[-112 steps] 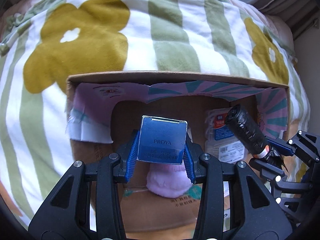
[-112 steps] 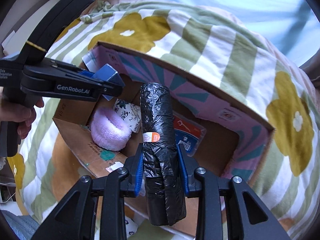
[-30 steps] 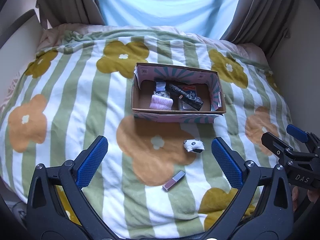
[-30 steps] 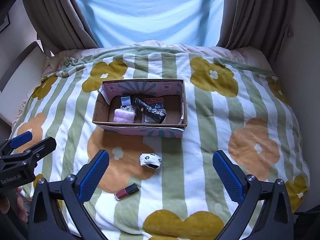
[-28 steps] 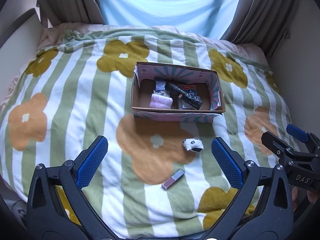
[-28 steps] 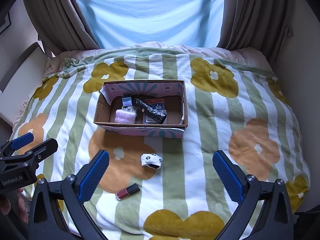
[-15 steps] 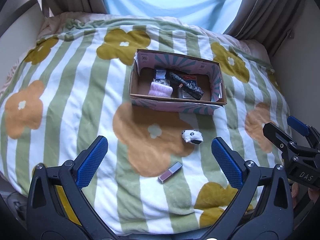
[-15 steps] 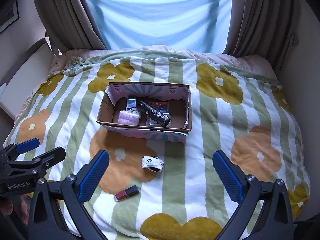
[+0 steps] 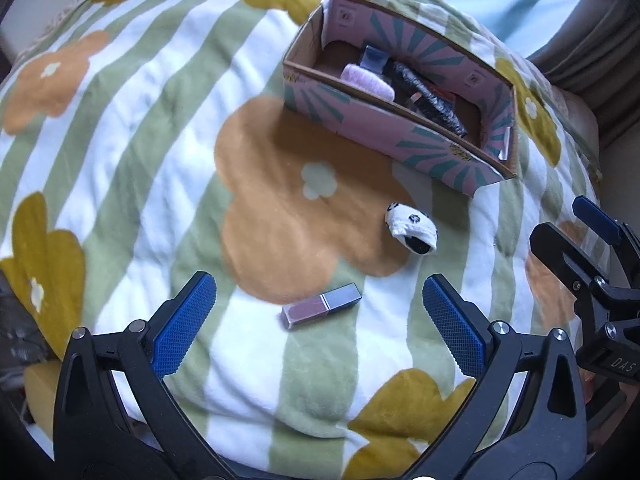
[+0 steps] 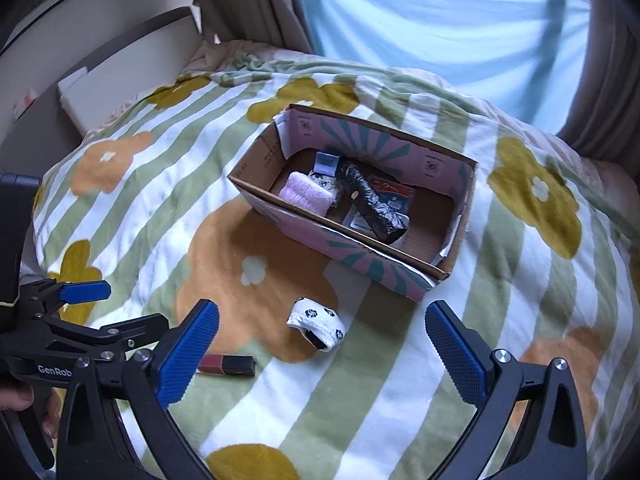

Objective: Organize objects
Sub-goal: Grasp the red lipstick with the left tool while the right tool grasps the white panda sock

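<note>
A dark red and grey lipstick tube [image 9: 321, 310] [image 10: 227, 364] lies on the flowered blanket. My left gripper [image 9: 319, 324] hangs open just above it, empty. A rolled white sock with black prints [image 9: 412, 229] [image 10: 317, 322] rests nearer the box. My right gripper [image 10: 322, 352] is open and empty over the sock. The pink and teal cardboard box [image 9: 404, 138] [image 10: 288, 200] holds a pink fluffy item [image 10: 306, 193], a black wrapped roll [image 10: 370, 202], a blue carton [image 10: 327, 163] and a flat packet [image 10: 390, 196].
The green-striped blanket [image 9: 168, 128] covers a bed. Curtains [image 10: 248, 4] and a bright window [image 10: 432, 16] stand behind it. A pale headboard or ledge [image 10: 104, 64] runs along the left. A hand [image 10: 24, 396] holds the left gripper.
Both grippers have dropped closer to the blanket. The left one now hovers over the lipstick tube, the right one over the sock. Earlier they let go of the blue carton and black roll in the box.
</note>
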